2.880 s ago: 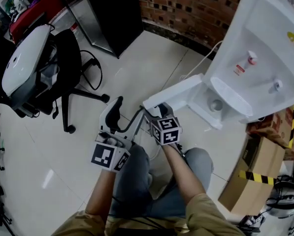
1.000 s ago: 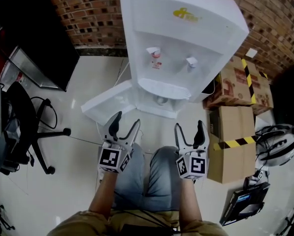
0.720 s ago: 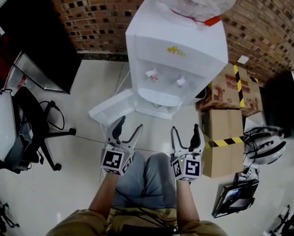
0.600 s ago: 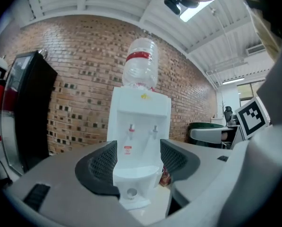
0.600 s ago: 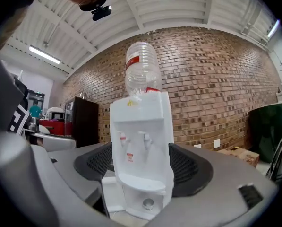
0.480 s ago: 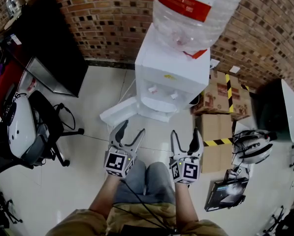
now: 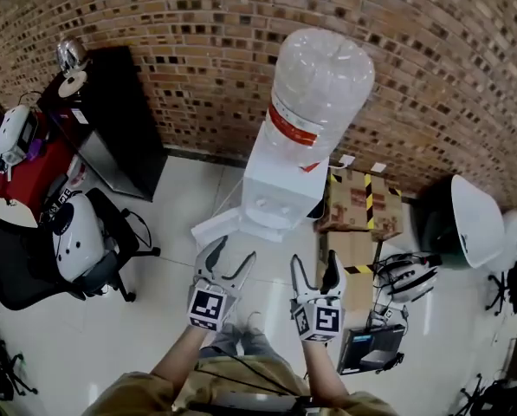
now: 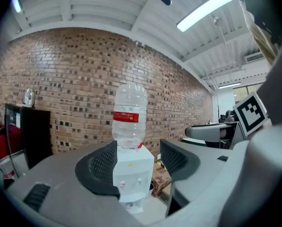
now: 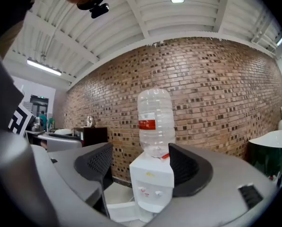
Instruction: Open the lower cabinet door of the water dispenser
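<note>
Standing up now, with the lower cabinet door (image 7: 213,227) already swung open at the foot of the water dispenser (image 7: 280,191).
You've raised the left gripper (image 7: 232,251) and right gripper (image 7: 313,258) well clear, jaws apart, nothing between them; the task looks done.

Left tongs (image 8: 137,159) wide apart (empty), water dispenser (image 8: 132,176) framed beyond them, bottle (image 8: 130,115) on top, brick wall (image 8: 70,79) behind

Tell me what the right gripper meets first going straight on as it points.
Probably the water dispenser: its white body sits centred between the right gripper's open fingers, with the bottle just above. Nothing shows in between, though depth is hard to judge.
</note>
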A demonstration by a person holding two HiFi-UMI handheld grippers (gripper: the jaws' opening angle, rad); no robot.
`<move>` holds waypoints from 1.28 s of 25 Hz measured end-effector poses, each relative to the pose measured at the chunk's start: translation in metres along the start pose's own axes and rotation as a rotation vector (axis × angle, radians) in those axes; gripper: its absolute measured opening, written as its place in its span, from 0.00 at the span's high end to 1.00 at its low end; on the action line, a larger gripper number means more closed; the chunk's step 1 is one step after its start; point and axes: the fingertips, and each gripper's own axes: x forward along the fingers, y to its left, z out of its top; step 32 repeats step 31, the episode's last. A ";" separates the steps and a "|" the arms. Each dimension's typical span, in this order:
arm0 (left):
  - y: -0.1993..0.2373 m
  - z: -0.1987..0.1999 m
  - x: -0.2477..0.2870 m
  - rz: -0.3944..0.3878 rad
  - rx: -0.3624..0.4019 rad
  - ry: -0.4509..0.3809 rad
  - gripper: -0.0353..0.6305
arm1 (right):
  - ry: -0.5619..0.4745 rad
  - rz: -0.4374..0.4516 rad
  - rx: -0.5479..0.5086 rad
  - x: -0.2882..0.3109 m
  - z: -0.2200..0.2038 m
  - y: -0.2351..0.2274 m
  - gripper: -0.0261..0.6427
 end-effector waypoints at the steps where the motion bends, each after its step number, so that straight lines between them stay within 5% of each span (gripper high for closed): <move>1: -0.002 0.012 -0.004 0.000 0.004 -0.012 0.53 | -0.022 0.006 0.002 -0.003 0.015 0.005 0.36; 12: -0.016 0.061 -0.028 0.010 0.009 -0.079 0.53 | -0.109 0.033 0.026 -0.024 0.063 0.018 0.38; 32: -0.036 0.059 -0.009 -0.062 0.053 -0.041 0.53 | -0.149 0.008 0.023 -0.023 0.077 -0.013 0.39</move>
